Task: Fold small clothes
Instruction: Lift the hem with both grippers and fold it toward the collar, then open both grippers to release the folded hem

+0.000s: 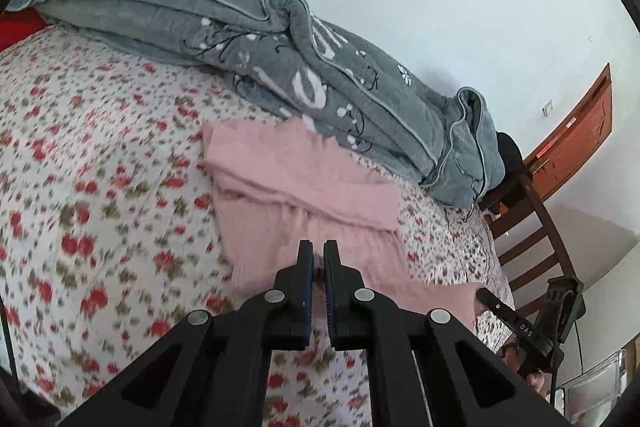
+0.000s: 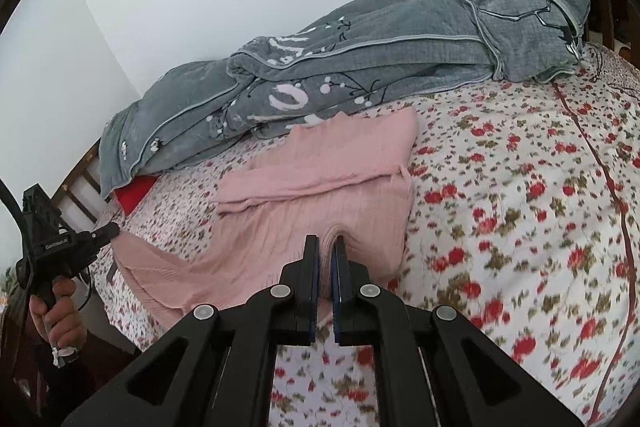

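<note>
A small pink ribbed garment (image 1: 304, 183) lies on the floral bedsheet (image 1: 100, 167), with a sleeve folded across its middle. My left gripper (image 1: 319, 251) is shut on the garment's near hem. In the right wrist view the same garment (image 2: 320, 167) lies ahead, and my right gripper (image 2: 326, 247) is shut on a pinched-up bunch of its near hem. The left gripper's tip shows in the right wrist view (image 2: 108, 229) holding the garment's left corner. The right gripper also shows in the left wrist view (image 1: 490, 297) at the garment's right corner.
A rumpled grey quilt (image 1: 248, 35) lies along the wall just behind the garment, also in the right wrist view (image 2: 360, 67). A wooden chair (image 1: 528, 227) stands at the bed's end. A red item (image 2: 134, 197) lies under the quilt's edge.
</note>
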